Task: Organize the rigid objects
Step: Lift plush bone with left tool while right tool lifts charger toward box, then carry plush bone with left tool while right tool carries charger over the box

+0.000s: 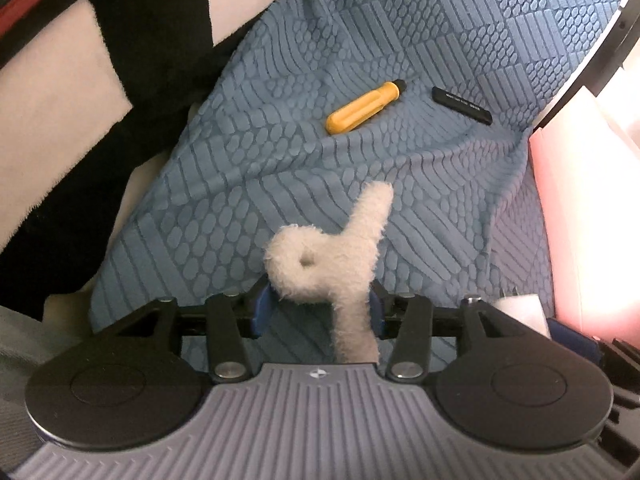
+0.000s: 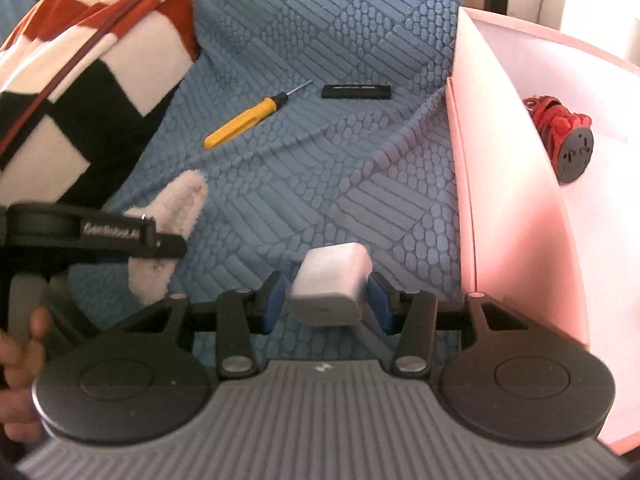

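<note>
Your left gripper sits closest to the lens in the left wrist view, its blue pads pressed on either side of a fuzzy cream loop, so the jaws are clamped on that soft thing; one woolly end sticks up and away from the fingers, the other trails down toward the gripper body. Your right gripper is likewise closed on something: a small white box with rounded corners is pinched between its blue pads, tilted slightly. Taking the blue patterned cloth as your landmark, both held things hang over its near part. Farther out on the cloth lies a yellow screwdriver, slanted, its thin metal tip pointing toward the far side, and just beside that tip, apart from it, a flat black stick lies crosswise. Along the right edge of the cloth stands a pink bin, its wall touching the fabric; inside it rests a red bundle against a dark round disc. At the left edge of the cloth a checked blanket in black, white and rust is heaped. Your hand shows at the near left corner of the right wrist view, gripping the left tool's handle.
</note>
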